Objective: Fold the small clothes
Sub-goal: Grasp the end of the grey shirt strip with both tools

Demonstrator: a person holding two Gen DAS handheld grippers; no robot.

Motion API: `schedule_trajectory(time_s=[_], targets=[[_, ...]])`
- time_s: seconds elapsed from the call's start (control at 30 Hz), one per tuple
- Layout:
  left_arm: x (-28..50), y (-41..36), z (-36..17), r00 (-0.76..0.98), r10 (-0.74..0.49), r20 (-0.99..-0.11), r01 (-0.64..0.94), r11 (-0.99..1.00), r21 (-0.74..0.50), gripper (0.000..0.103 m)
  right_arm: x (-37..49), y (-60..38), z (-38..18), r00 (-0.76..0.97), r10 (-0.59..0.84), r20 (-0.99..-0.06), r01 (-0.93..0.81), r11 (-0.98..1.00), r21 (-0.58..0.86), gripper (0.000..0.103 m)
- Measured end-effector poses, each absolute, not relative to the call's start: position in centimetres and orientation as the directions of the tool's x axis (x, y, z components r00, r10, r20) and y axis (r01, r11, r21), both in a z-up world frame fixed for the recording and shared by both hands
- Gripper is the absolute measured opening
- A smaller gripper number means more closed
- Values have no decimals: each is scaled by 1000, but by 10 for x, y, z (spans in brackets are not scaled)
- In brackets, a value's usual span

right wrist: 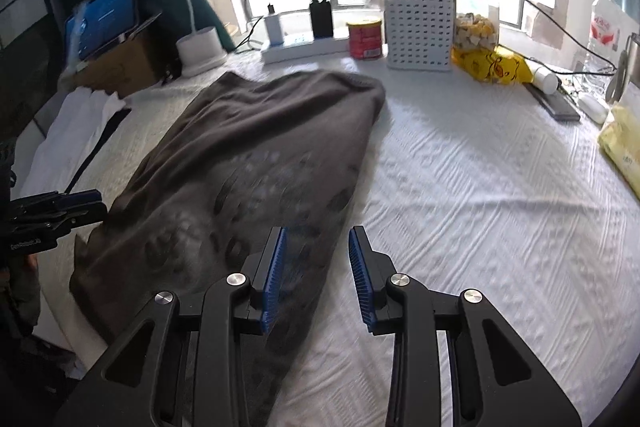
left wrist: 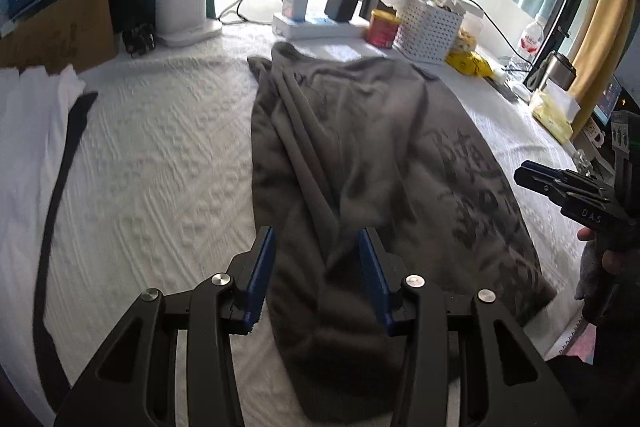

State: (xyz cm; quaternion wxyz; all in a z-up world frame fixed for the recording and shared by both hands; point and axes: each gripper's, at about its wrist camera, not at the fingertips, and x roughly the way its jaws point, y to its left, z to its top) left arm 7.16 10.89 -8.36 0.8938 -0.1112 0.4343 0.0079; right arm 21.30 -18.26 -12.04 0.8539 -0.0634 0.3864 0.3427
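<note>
A grey-brown garment with a dark print lies folded lengthwise on the white textured cloth; it also shows in the right wrist view. My left gripper is open and empty, hovering over the garment's near end, jaws astride its left part. My right gripper is open and empty over the garment's right edge. The right gripper also shows at the right edge of the left wrist view, and the left gripper shows at the left edge of the right wrist view.
A white and dark garment lies at the left. Along the back stand a lamp base, power strip, red can, white perforated basket and yellow bag. A cardboard box sits at back left.
</note>
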Motion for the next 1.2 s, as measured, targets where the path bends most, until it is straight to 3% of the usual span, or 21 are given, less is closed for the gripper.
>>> schedule_trajectory(time_s=[0.1,0.17,0.4,0.47,0.53,0.8,0.93,1.0,1.03,1.1,1.2], targets=[[60,105,-88,631,-140,-763,-87,964,-250,43,202,-183,-128,437,540,-719,-646,745,166,40],[55,99,-90,628,-156,-762,-67,965,-253,43,194,-184,-133,429,537,-726,-648,743,168,62],[45,83,-99,624,-164,-764,-12,976,-219,40,171,-190,-144,431,520,-738,-635,756,161,63],[42,81,-99,626,-170,-761,1,976,-217,14,165,-194,-145,429,531,-731,-637,751,172,63],[36,77,-95,641,-170,-748,26,979,-200,7,160,-198,-145,426,542,-724,-636,749,186,63],[12,79,-73,680,-171,-713,16,976,-218,6,142,-205,-147,422,555,-717,-647,739,190,62],[9,77,-84,661,-171,-731,-4,973,-231,6,132,-206,-148,422,560,-713,-650,735,193,48],[8,79,-89,656,-176,-734,-21,968,-251,6,128,-207,-149,419,567,-709,-648,734,203,36],[7,80,-91,654,-177,-735,-25,967,-255,6,126,-208,-150,407,579,-707,-649,728,223,23],[6,80,-92,652,-176,-738,-28,966,-256,6,122,-209,-151,409,587,-699,-649,725,230,22],[5,77,-92,645,-165,-746,-18,973,-231,6,120,-212,-151,399,598,-695,-654,717,240,13]])
